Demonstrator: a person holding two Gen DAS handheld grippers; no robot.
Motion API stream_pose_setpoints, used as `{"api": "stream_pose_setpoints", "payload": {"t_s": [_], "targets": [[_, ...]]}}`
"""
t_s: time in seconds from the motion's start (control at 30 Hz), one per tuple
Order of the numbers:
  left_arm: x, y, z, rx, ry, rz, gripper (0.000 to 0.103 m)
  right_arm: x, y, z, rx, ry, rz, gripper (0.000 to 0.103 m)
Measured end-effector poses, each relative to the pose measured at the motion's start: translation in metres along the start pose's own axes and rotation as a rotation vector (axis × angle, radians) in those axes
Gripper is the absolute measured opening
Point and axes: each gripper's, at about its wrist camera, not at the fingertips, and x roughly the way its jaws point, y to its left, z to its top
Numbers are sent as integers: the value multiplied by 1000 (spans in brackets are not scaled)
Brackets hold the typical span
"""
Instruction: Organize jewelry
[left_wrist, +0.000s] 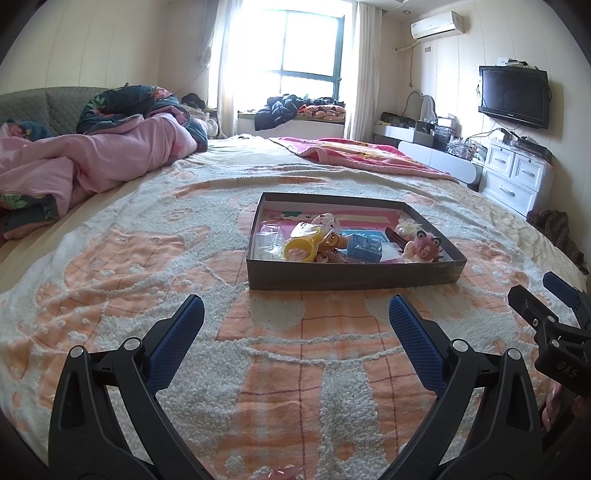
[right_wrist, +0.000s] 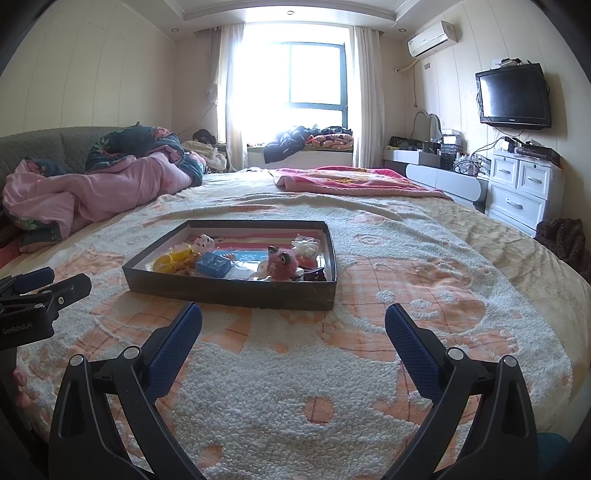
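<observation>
A shallow dark cardboard box (left_wrist: 347, 275) sits on the bed blanket and also shows in the right wrist view (right_wrist: 229, 291). It holds a yellow bangle (left_wrist: 297, 249), a blue small box (left_wrist: 364, 245), a pink fuzzy frog-eyed hair clip (left_wrist: 424, 245), a white flower clip (left_wrist: 406, 225) and other small pieces. My left gripper (left_wrist: 295, 317) is open and empty, hovering over the blanket short of the box. My right gripper (right_wrist: 293, 325) is open and empty, short of the box's near right corner. Each gripper shows at the edge of the other's view.
An orange and white textured blanket (left_wrist: 258, 369) covers the bed. A pink duvet (left_wrist: 92, 162) is heaped at the back left. A pink blanket (left_wrist: 369, 155) lies at the far side. White drawers (left_wrist: 513, 177) and a wall TV (left_wrist: 513, 96) stand at the right.
</observation>
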Motion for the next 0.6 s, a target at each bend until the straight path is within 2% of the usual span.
{"api": "stream_pose_setpoints", "payload": {"t_s": [0.23, 0.43, 0.53, 0.6], "targets": [[2, -3, -2, 1, 6, 1, 92, -1, -2, 0, 2, -1, -3, 97], [4, 1, 0, -9, 14, 32, 92, 6, -10, 0, 23, 22, -21, 97], [11, 16, 5, -26, 32, 76, 92, 15, -21, 4, 43, 33, -57, 97], [20, 33, 10, -43, 57, 131, 92, 28, -38, 11, 76, 48, -102, 97]]}}
